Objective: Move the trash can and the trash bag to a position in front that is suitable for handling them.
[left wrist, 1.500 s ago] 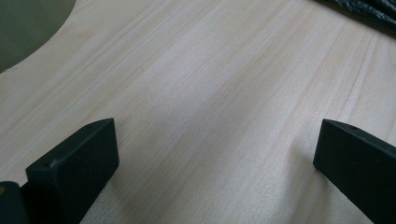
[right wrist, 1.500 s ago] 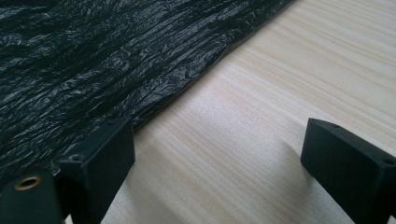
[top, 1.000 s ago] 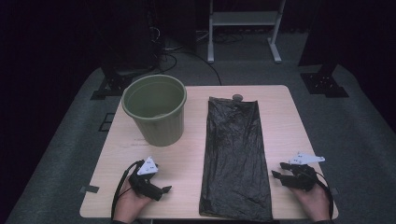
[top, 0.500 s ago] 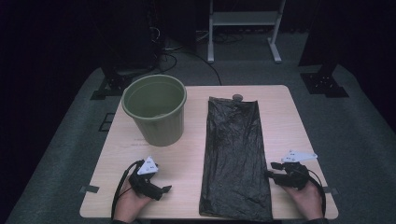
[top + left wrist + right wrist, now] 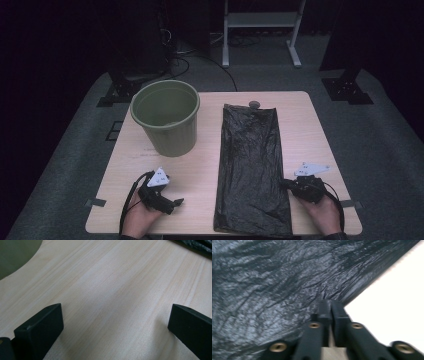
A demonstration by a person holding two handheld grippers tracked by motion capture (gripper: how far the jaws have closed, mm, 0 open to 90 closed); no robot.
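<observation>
Since our right gripper (image 5: 329,305) sat pinched shut at the black bag (image 5: 252,170)'s three-o'clock edge, we judged the thin film might slip free; our left gripper (image 5: 115,322) rested wide open.

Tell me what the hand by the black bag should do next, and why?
Probably lift a little: the right gripper looks shut on the edge of the flat black plastic bag, while the open left gripper rests over bare wooden table, beside the round green plastic bucket.

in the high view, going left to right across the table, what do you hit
left hand-held gripper → green bucket → black plastic bag → right hand-held gripper, its tips at the bag's right edge
</observation>
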